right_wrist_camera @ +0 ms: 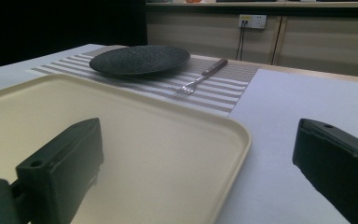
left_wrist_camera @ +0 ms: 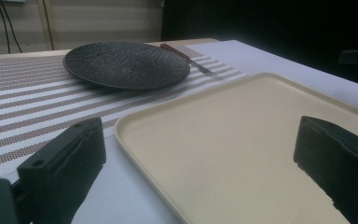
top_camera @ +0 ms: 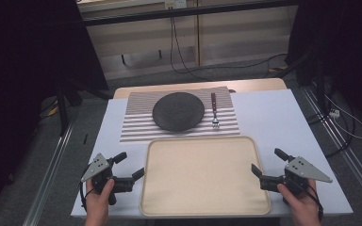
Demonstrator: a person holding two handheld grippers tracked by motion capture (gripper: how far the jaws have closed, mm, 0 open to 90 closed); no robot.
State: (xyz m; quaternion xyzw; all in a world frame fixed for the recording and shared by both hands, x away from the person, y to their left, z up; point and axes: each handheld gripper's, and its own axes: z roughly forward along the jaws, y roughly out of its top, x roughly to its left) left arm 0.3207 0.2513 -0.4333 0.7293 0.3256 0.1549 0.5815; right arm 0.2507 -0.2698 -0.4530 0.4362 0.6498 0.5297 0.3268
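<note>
Between both wide-jawed grippers, bare beige tray (top_camera: pixel 205 176), behind it bare dark plate (top_camera: pixel 178 111), fork (top_camera: pixel 213 110) beside it.

A lab: dark curtains (top_camera: pixel 23 56), trailing cables (top_camera: pixel 188 66), rail frame (top_camera: pixel 188 12).

We see a room lit dimly and unevenly from overhead, the white table (top_camera: pixel 273 117) the brightest surface while both sides of the high view fall into near-black. The cream tray (top_camera: pixel 202 175) is evenly lit with no glare, and shadows beneath the dark plate (top_camera: pixel 178 111) are soft and faint. In the left gripper view we find a cool cast, the near black jaws soft and out of focus, the plate (left_wrist_camera: pixel 126 64) fairly sharp, and the upper right corner lost in darkness. In the right gripper view the tray rim (right_wrist_camera: pixel 242 135) carries a gentle sheen; the fork (right_wrist_camera: pixel 200 77) shows a small glint, and the far wall is mildly grainy.
</note>
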